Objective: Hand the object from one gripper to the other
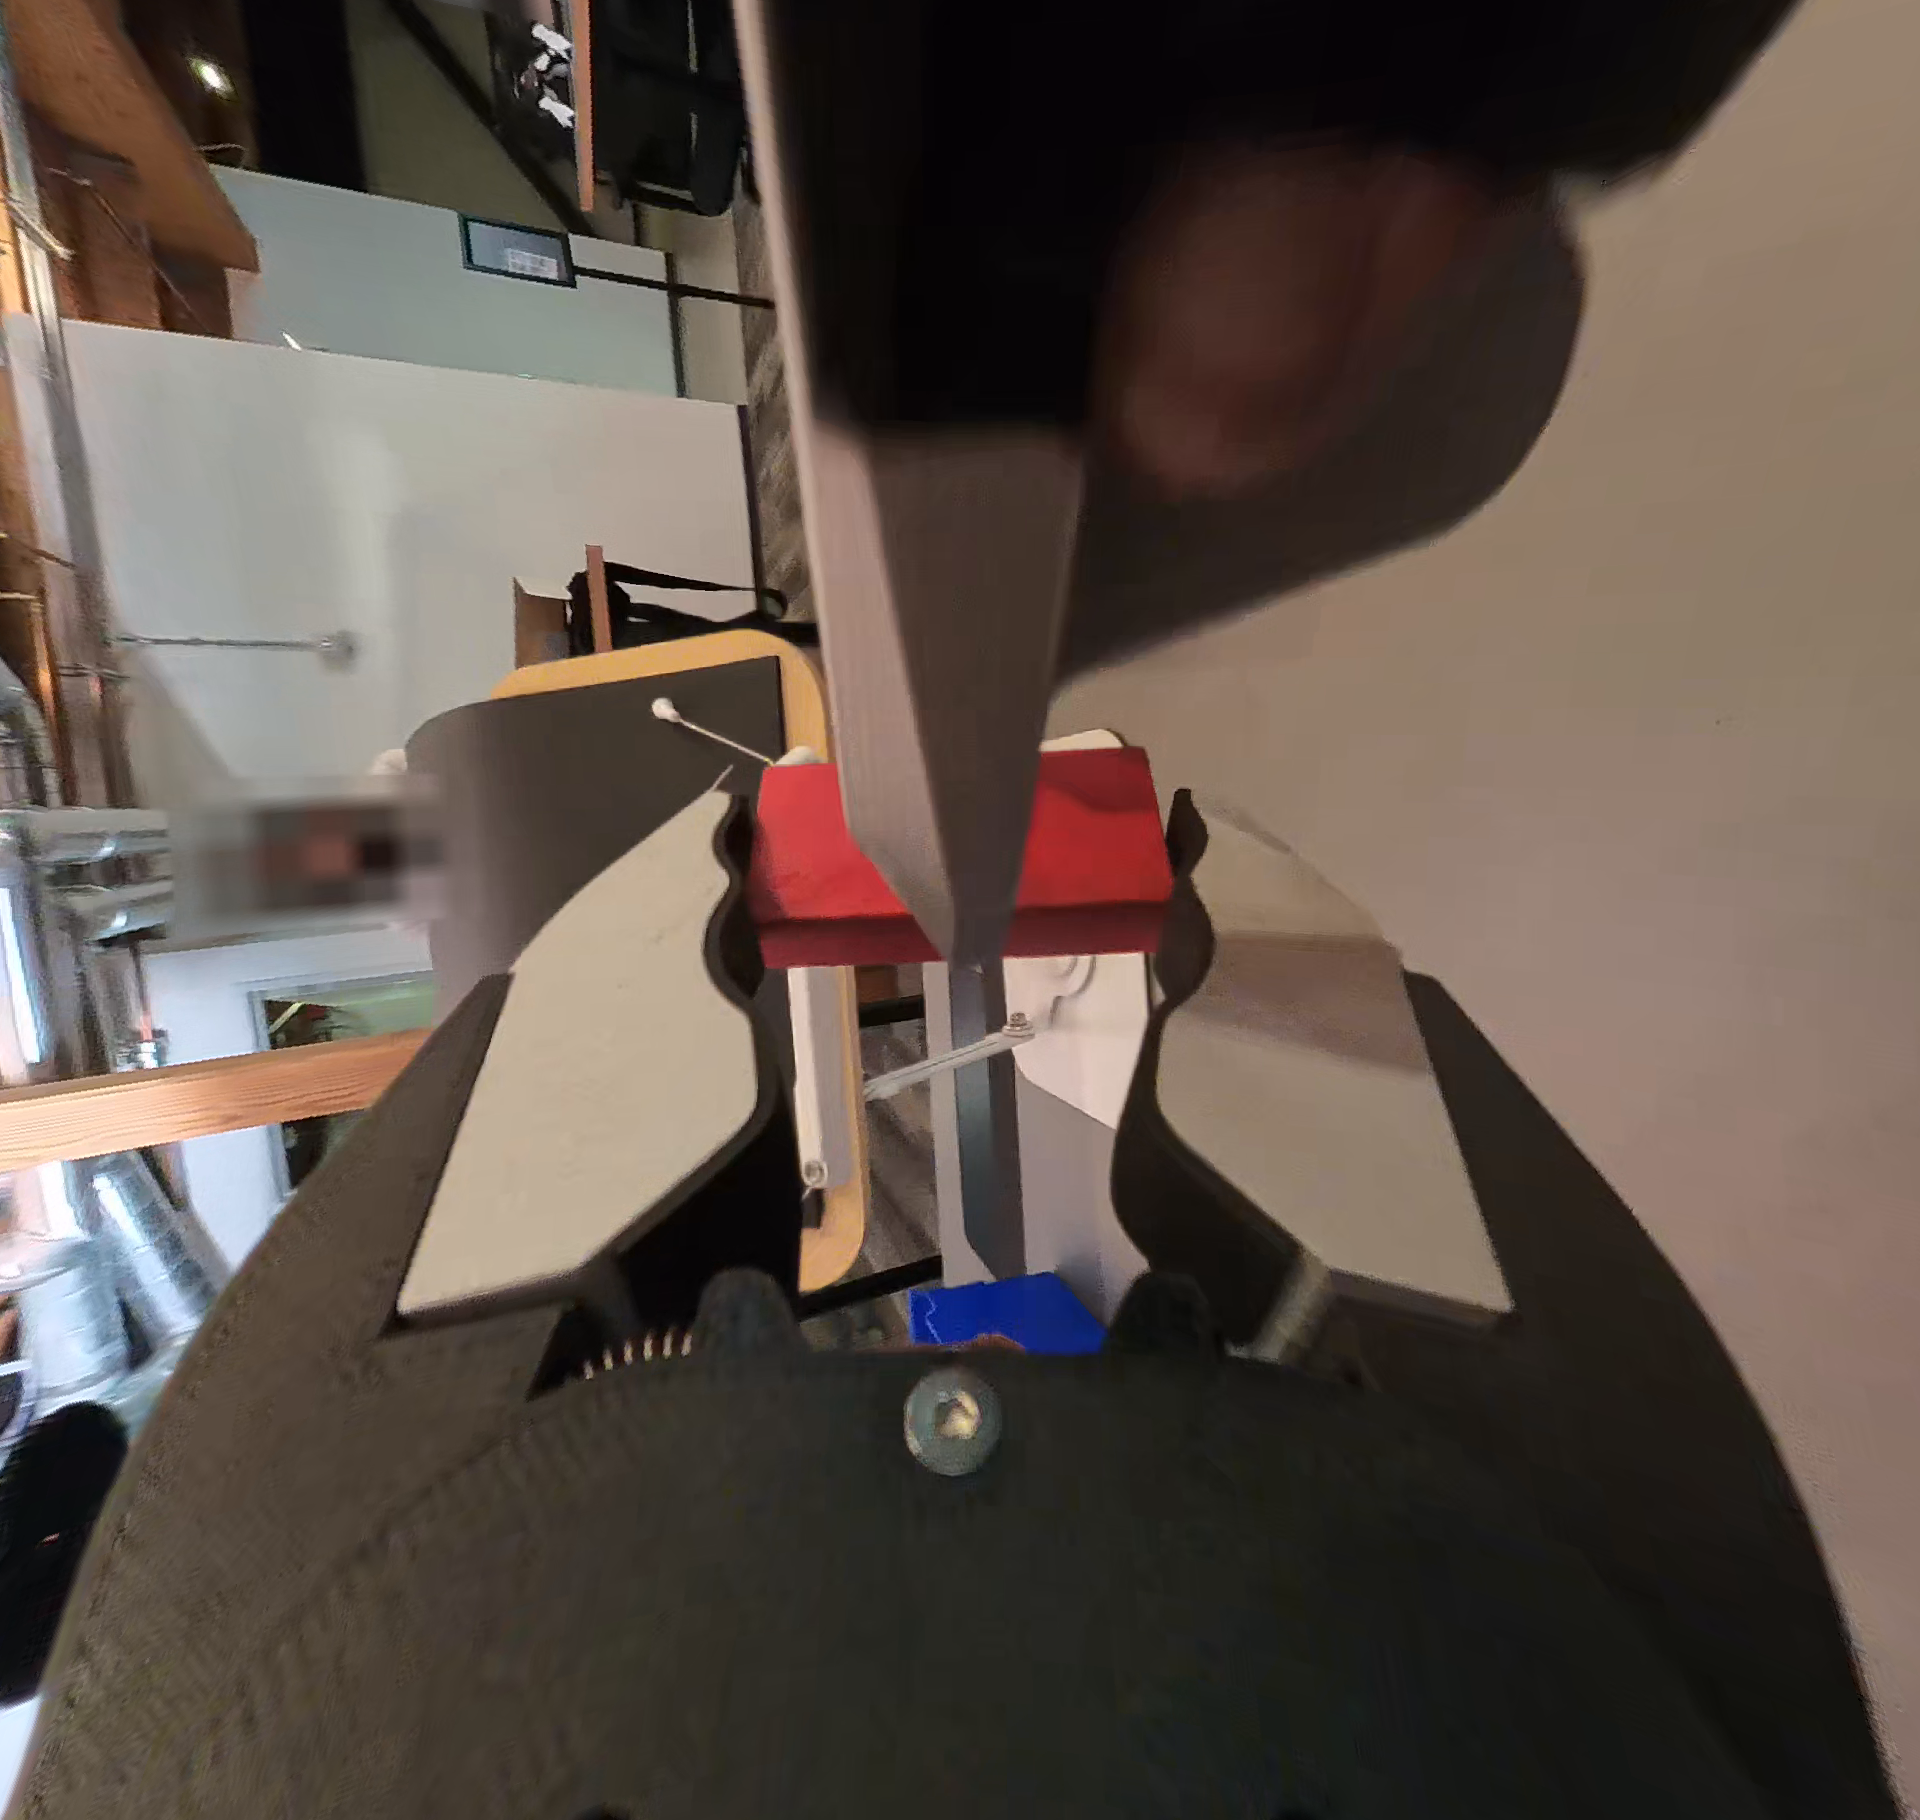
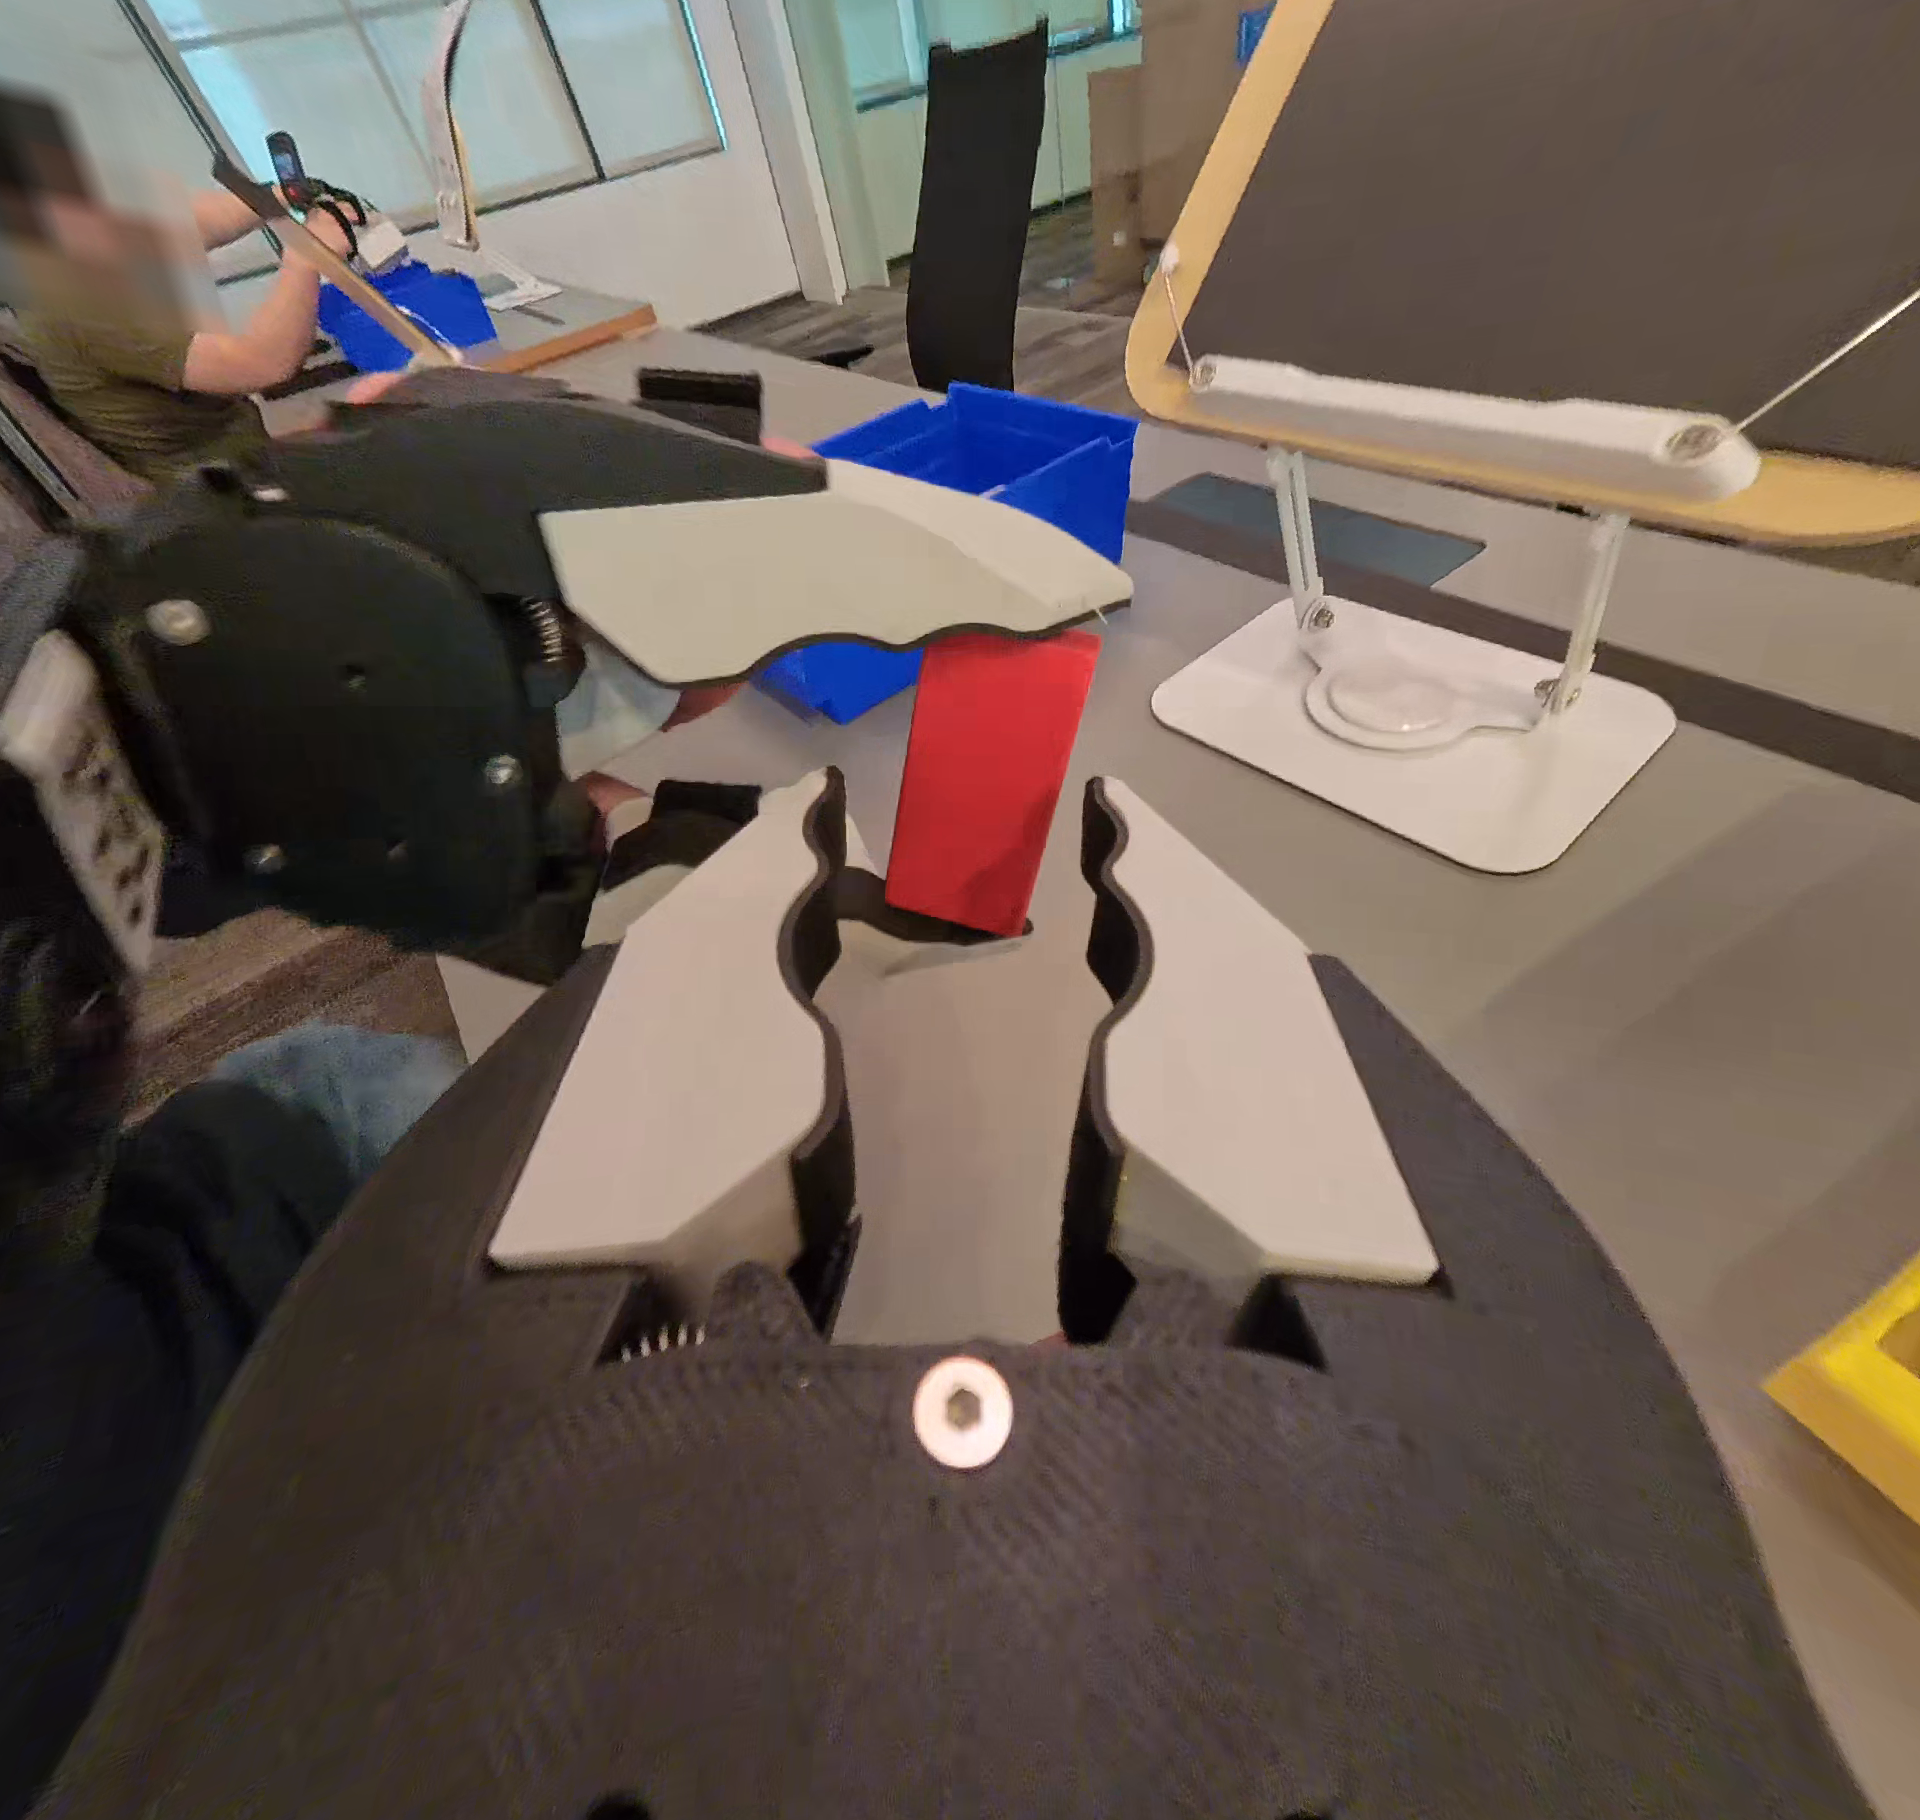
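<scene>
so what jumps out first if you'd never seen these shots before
The red block grabs the eye first: it stands on end in mid-air, clamped top and bottom by the left gripper above the grey table. Next comes the right gripper, jaws open on either side of the block's lower end. Behind sit a blue bin and a white stand carrying a dark tilted panel.

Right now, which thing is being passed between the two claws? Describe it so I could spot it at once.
Look above the grey table, in front of the blue bin and left of the white stand. There the left claw grips the red block by its ends, while the right claw stands open around it. It is the only red thing there, a plain rectangular block.
</scene>
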The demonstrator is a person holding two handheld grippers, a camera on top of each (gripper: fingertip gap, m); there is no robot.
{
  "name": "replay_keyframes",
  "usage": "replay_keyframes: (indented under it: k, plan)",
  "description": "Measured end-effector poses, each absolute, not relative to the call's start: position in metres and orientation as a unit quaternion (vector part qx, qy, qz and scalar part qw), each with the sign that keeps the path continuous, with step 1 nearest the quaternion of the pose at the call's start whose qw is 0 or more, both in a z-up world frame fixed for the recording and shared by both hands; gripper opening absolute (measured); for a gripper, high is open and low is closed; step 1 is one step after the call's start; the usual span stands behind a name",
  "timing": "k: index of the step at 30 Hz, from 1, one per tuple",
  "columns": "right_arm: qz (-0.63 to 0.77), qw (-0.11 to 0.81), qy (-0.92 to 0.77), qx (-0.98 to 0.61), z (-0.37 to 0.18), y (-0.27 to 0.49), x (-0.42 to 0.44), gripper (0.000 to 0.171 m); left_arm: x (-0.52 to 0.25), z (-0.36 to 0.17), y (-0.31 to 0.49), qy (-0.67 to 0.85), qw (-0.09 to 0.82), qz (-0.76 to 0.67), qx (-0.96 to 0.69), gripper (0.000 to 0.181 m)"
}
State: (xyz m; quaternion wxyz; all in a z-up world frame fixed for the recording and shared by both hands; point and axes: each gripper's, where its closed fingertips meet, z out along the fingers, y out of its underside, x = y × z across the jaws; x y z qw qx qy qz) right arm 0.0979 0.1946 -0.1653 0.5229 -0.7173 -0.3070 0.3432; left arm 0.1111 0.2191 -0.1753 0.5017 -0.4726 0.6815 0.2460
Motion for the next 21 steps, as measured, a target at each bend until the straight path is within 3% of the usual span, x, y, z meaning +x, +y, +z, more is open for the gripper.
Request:
replay_keyframes:
  k: [4,12,14,18,21]
  plan:
    - [0.341,0.518,-0.303,-0.723,-0.176,0.204,0.092,0.032,0.117,-0.175,0.219,0.677,0.506,0.281,-0.454,0.074]
    - [0.369,0.519,-0.316,-0.704,-0.176,0.203,0.091,0.031,0.118,-0.176,0.220,0.667,0.522,0.262,-0.462,0.075]
    - [0.405,0.509,-0.321,-0.688,-0.171,0.197,0.090,0.031,0.121,-0.174,0.214,0.667,0.536,0.221,-0.468,0.075]
    - [0.525,0.477,-0.320,-0.628,-0.151,0.182,0.096,0.031,0.120,-0.161,0.201,0.659,0.574,0.144,-0.464,0.091]
    - [0.588,0.430,-0.360,-0.583,-0.145,0.164,0.103,0.031,0.116,-0.153,0.191,0.659,0.595,0.093,-0.450,0.088]
